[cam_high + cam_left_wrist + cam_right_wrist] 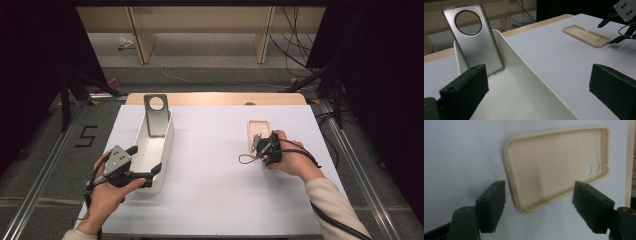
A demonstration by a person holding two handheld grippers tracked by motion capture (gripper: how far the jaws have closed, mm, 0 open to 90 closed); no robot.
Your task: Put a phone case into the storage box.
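My right gripper wide, straddling near end of beige case, no contact. Left gripper wide, empty, over white bin.

From above, my right gripper and hand cover the near end of the beige phone case, so I cannot tell there whether my jaws touch it. In the right gripper view my own jaws run off the bottom edge, and the case's near corner sits low between them. In the left gripper view my jaws are cropped at the bottom and right edges, and the left one hides the lower corner of the silver phone case. The white tray is cut off at the bottom there. My left hand hides the tray's near corner from above.
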